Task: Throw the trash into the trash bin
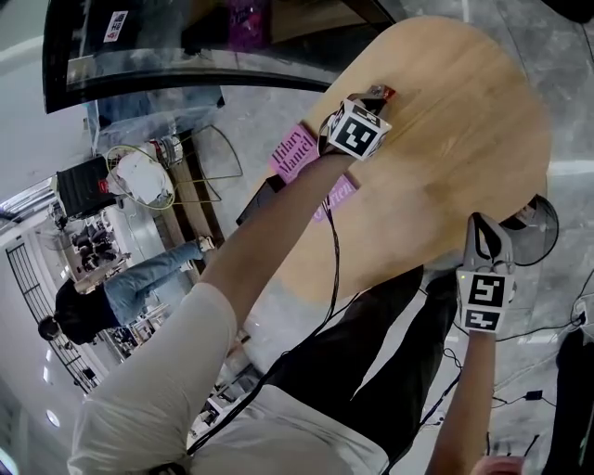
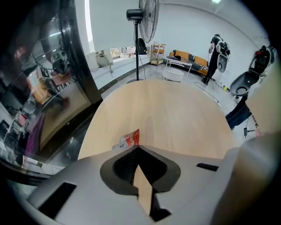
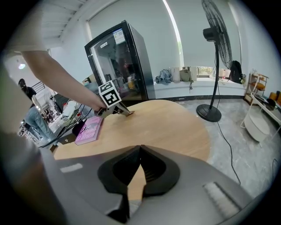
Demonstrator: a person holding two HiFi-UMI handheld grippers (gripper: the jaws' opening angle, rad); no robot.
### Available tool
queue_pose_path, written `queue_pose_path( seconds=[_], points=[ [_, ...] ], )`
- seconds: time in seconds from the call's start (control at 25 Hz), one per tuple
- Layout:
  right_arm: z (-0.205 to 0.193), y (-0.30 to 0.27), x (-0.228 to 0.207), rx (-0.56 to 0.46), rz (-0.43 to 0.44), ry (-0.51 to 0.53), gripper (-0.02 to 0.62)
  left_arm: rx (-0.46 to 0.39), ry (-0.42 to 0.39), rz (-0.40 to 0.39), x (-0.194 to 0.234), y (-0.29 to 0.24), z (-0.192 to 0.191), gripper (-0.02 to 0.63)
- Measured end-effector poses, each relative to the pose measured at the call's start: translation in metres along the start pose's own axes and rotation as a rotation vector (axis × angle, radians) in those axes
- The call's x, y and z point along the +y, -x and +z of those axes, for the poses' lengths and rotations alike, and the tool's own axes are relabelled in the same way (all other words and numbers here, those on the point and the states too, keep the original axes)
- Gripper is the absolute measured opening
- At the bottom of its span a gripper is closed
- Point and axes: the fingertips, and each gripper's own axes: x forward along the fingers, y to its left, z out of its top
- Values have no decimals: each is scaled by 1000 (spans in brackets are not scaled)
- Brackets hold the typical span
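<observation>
the glass-door fridge holds things too dim to name. the red wrapper lies on the round wooden table near its edge, one corner pinched at the very tips of the left gripper, whose jaws press together on it. the right gripper, well apart from the wrapper, has its jaws closed on nothing.

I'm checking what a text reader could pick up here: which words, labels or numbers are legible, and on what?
"Hilary Mantel": on the pink book.
More print on that cover, past the arm: partly hidden, unreadable.
Sticker on the fridge: too blurred to read.
White label on the red wrapper: too small to read.
</observation>
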Motion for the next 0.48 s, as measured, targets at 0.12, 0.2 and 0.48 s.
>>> queue_pose_path(
  seconds=[0.12, 0.2, 0.48],
  points=[
    [-5, 11, -7, -6, -9, -8, 11, -6, 1, -8, -22, 9, 1, 6],
    [-11, 19, -12, -8, -15, -14, 11, -13, -14, -21, -39, 12, 1, 6],
    [-42, 48, -24, -4, -30, -34, 11, -34, -57, -76, -107, 21, 6, 6]
  ],
)
